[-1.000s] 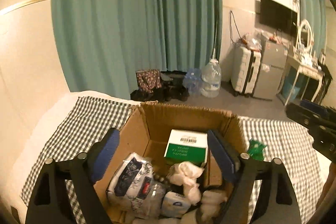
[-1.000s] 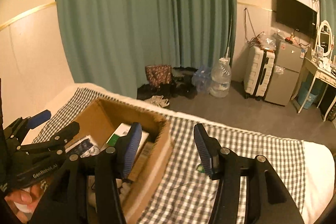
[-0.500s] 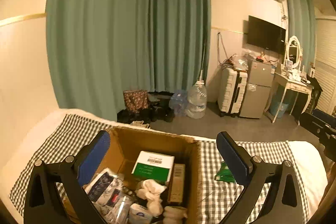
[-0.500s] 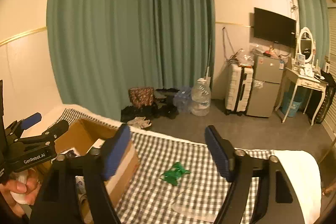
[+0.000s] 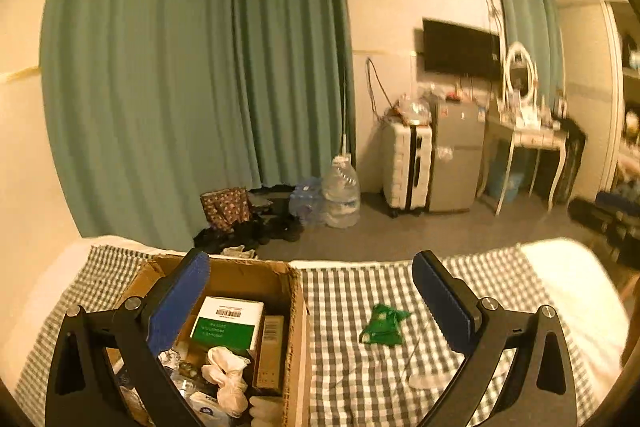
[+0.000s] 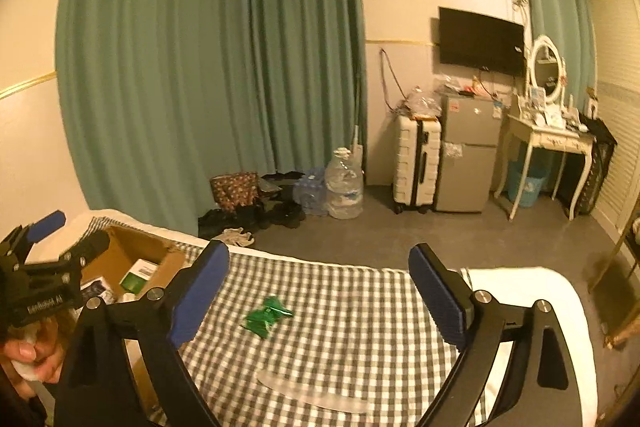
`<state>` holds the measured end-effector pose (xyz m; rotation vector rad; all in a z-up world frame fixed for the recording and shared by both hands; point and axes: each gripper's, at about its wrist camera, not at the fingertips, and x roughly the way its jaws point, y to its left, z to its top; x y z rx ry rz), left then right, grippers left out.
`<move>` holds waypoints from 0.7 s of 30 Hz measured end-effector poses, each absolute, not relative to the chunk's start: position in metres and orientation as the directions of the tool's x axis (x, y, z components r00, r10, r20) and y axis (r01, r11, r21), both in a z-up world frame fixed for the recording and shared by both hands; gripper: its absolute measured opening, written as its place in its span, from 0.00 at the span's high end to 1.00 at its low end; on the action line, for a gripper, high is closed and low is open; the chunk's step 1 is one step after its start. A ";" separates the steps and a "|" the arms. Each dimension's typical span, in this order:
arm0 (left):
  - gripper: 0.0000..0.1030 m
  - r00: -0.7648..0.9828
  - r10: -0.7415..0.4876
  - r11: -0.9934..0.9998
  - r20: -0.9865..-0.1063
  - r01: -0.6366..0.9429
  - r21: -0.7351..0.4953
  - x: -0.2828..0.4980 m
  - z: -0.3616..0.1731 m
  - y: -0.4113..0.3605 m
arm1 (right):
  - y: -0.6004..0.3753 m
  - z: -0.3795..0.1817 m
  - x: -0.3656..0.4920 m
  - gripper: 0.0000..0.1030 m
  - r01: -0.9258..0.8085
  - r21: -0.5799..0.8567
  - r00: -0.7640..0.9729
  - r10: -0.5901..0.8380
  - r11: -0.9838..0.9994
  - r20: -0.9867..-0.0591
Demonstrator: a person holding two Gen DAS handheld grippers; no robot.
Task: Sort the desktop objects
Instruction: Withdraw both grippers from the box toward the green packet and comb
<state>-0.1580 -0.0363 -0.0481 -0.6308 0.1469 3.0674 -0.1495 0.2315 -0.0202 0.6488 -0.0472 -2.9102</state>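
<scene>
The left tongs (image 5: 310,299) are held wide apart, empty. The right tongs (image 6: 318,287) are opening, nothing between them. A green wrapper (image 6: 267,315) is seen lying on the checked bed (image 6: 360,307).

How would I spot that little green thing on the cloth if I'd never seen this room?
Find the checked cloth with the cardboard box at its left. The green wrapper lies crumpled on the bare cloth to the right of the box. It is the only bright green thing there; the clear plastic strip nearby is colourless.
</scene>
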 end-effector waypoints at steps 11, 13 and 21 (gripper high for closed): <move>0.00 -0.877 0.048 -0.990 -0.478 -0.104 0.091 -0.183 -0.082 0.006 | 0.268 -0.065 -0.162 0.10 0.151 0.058 -0.833 -0.159 -0.987 -0.530; 0.00 -0.858 0.062 -0.993 -0.510 -0.106 0.058 -0.194 -0.092 0.009 | 0.270 -0.078 -0.164 0.10 0.162 0.048 -0.814 -0.161 -0.986 -0.559; 0.00 -0.825 0.033 -0.991 -0.564 -0.102 0.090 -0.220 -0.128 0.029 | 0.269 -0.147 -0.188 0.10 0.246 0.077 -0.674 -0.228 -0.966 -0.702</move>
